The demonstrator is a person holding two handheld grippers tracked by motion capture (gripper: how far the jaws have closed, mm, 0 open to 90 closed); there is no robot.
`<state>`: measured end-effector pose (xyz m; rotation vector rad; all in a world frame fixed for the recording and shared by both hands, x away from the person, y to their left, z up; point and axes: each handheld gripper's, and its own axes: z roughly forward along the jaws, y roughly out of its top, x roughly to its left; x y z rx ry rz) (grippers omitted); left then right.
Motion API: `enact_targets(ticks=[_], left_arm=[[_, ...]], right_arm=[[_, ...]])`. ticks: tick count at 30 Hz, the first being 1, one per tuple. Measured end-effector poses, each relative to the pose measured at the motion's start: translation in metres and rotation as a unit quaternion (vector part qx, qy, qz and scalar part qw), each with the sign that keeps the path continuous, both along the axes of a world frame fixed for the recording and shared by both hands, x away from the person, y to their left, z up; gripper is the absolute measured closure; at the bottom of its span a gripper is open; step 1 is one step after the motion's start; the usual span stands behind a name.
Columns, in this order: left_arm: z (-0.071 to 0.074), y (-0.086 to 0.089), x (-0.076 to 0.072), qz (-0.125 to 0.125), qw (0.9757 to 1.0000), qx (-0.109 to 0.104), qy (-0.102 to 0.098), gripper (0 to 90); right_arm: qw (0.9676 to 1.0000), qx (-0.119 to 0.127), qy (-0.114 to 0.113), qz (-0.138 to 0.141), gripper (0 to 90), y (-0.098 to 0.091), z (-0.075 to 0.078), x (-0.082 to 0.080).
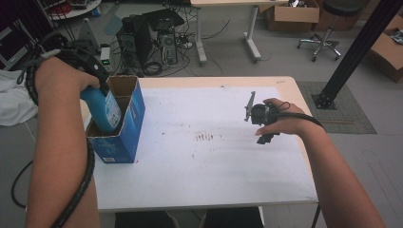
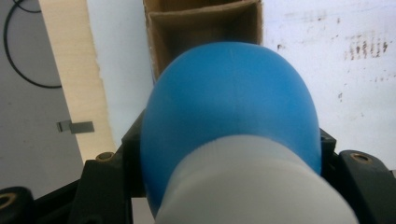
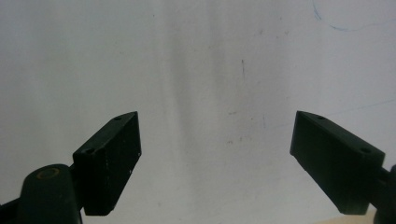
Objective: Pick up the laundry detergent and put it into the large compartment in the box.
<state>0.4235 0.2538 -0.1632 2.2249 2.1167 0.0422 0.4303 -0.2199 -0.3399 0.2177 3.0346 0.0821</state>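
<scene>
Both grippers busy-ish: left gripper (image 2: 224,154) clamps blue bottle (image 2: 231,107) over cardboard box (image 1: 127,118), right gripper (image 3: 217,154) gapes wide above white table (image 3: 196,56)

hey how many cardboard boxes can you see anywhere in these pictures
3 at least: a blue box on the table's left, open-topped, with the left gripper holding a blue bottle in it; two brown boxes on the floor behind. Clutter may hide others.

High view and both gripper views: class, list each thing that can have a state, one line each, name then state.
blue bottle: held tilted, lower part inside the box, white cap end toward the left gripper's camera.
cardboard box: upright, top open, on the table.
left gripper: shut on the bottle.
right gripper: open, holding nothing, over the white table surface.
</scene>
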Motion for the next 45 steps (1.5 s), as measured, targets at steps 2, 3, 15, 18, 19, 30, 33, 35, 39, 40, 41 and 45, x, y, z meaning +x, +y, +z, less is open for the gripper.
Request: enact_targets(ticks=[2,3,15,18,19,30,33,35,39,40,41,45], left_arm=[[-0.005,0.001,0.001,-0.002,1.0,0.003,0.002,39.4],[-0.007,0.001,0.001,-0.001,1.0,0.003,0.001,39.3],[-0.04,0.003,0.004,-0.007,0.9999,0.001,0.011,39.4],[-0.051,0.002,0.004,-0.011,0.9999,-0.001,0.012,39.4],[-0.055,0.002,0.004,-0.011,0.9998,-0.001,0.014,39.3],[-0.086,0.003,0.005,-0.012,0.9996,-0.003,0.026,39.3],[-0.092,0.004,0.006,-0.013,0.9995,-0.004,0.028,39.3],[-0.096,0.004,0.006,-0.014,0.9994,-0.003,0.031,39.3],[-0.104,0.005,0.007,-0.016,0.9993,-0.005,0.034,39.4],[-0.106,0.005,0.007,-0.017,0.9993,-0.006,0.034,39.4],[-0.107,0.005,0.007,-0.019,0.9992,-0.007,0.035,39.3],[-0.114,0.004,0.007,-0.021,0.999,-0.01,0.039,39.3]], right_arm=[[1.0,-0.001,-0.001,0.0,16.4,0.0,0.002,0.0],[1.0,0.0,-0.002,0.0,16.4,0.0,0.003,0.0],[1.0,-0.004,0.0,0.001,16.4,0.0,0.004,-0.001],[1.0,-0.002,-0.002,0.0,16.4,-0.001,0.005,-0.002],[1.0,-0.002,-0.001,0.0,16.4,-0.001,0.006,-0.002],[1.0,-0.001,-0.002,-0.002,16.4,-0.006,0.007,-0.004],[1.0,-0.002,-0.002,-0.003,16.4,-0.007,0.007,-0.004],[1.0,-0.002,-0.001,-0.003,16.4,-0.006,0.007,-0.003],[1.0,-0.002,-0.001,-0.003,16.4,-0.005,0.006,-0.003],[1.0,0.001,0.0,-0.001,16.4,-0.005,0.005,-0.003],[1.0,-0.001,0.0,-0.001,16.4,-0.005,0.004,-0.003],[1.0,-0.006,0.001,-0.001,16.4,-0.003,0.003,-0.003]])
